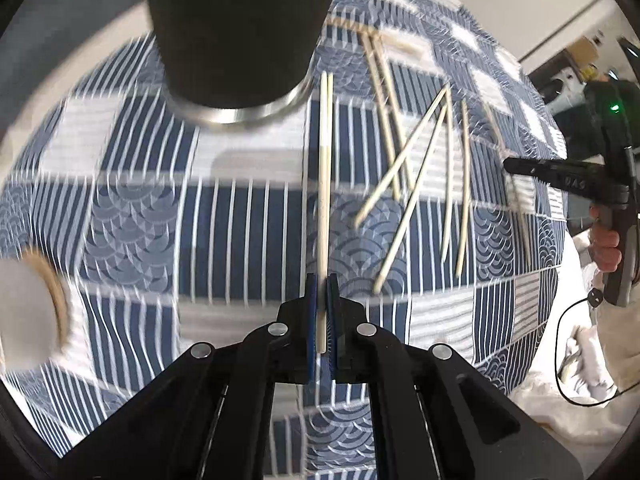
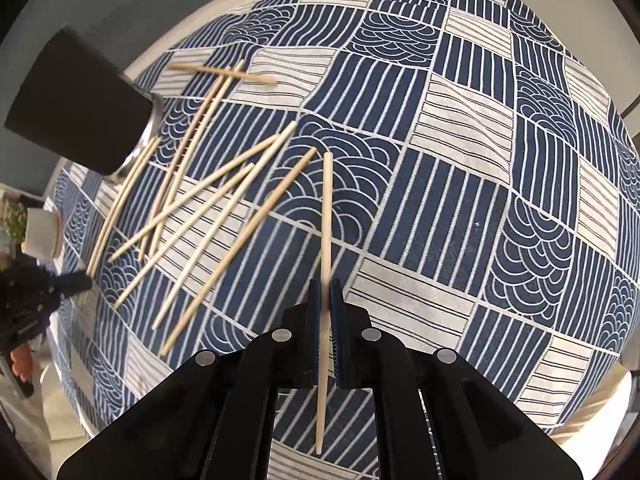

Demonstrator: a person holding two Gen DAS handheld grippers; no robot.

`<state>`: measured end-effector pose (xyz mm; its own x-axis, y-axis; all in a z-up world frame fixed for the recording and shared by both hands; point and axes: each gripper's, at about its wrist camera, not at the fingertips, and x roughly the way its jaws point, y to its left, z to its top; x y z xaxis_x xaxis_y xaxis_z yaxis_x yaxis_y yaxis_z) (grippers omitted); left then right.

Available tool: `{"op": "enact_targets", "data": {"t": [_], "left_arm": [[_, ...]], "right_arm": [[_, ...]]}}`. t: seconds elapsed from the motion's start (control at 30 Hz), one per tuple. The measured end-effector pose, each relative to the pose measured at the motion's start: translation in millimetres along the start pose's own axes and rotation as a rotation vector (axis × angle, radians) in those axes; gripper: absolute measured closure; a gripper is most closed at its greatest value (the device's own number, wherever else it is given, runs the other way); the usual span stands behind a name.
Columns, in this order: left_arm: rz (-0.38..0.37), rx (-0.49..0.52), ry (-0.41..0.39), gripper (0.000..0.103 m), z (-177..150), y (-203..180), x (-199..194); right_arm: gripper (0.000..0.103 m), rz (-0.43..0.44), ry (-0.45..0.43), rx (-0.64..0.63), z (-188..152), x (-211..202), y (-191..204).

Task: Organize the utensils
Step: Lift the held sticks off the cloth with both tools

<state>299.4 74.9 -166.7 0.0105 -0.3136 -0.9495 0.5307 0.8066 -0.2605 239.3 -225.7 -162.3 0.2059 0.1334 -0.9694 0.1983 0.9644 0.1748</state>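
My left gripper (image 1: 322, 284) is shut on pale wooden chopsticks (image 1: 325, 184) that point forward toward a tall black cup with a steel base (image 1: 236, 40), which stands just ahead to the left. My right gripper (image 2: 329, 288) is shut on a single chopstick (image 2: 326, 240) held above the cloth. Several loose chopsticks (image 2: 208, 208) lie scattered on the blue-and-white patterned tablecloth (image 2: 460, 184); they also show in the left wrist view (image 1: 416, 168). The black cup (image 2: 76, 104) appears at the far left of the right wrist view.
A white round object with a tan rim (image 1: 28, 312) sits at the left edge of the table. The right hand-held gripper (image 1: 576, 188) shows at the right of the left wrist view. White cloth (image 1: 580, 380) lies beyond the table edge.
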Motion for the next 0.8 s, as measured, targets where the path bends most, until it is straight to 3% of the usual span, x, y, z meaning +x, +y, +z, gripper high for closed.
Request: {"op": "enact_targets", "data": {"t": [0.13, 0.27, 0.4, 0.53, 0.6, 0.63, 0.8], "left_arm": [[-0.023, -0.091, -0.021, 0.098, -26, 2, -7], [-0.052, -0.272, -0.066, 0.098, -59, -1, -15], [-0.033, -0.411, -0.156, 0.098, -81, -11, -31], [-0.096, -0.597, -0.192, 0.098, -104, -14, -25], [-0.056, -0.646, -0.205, 0.098, -114, -17, -22], [-0.002, -0.657, -0.21, 0.098, -119, -24, -21], [0.133, -0.629, -0.21, 0.098, -128, -48, -17]], "right_arm": [[0.098, -0.001, 0.016, -0.055, 2, -1, 5], [0.098, -0.026, 0.041, -0.148, 6, 7, 13], [0.098, 0.033, 0.038, -0.239, 8, 4, 14], [0.098, 0.061, 0.075, -0.32, 6, 11, 21], [0.098, 0.078, 0.078, -0.372, 2, 11, 23], [0.098, 0.079, 0.08, -0.393, 0, 12, 23], [0.098, 0.093, 0.078, -0.489, -3, 19, 27]]}}
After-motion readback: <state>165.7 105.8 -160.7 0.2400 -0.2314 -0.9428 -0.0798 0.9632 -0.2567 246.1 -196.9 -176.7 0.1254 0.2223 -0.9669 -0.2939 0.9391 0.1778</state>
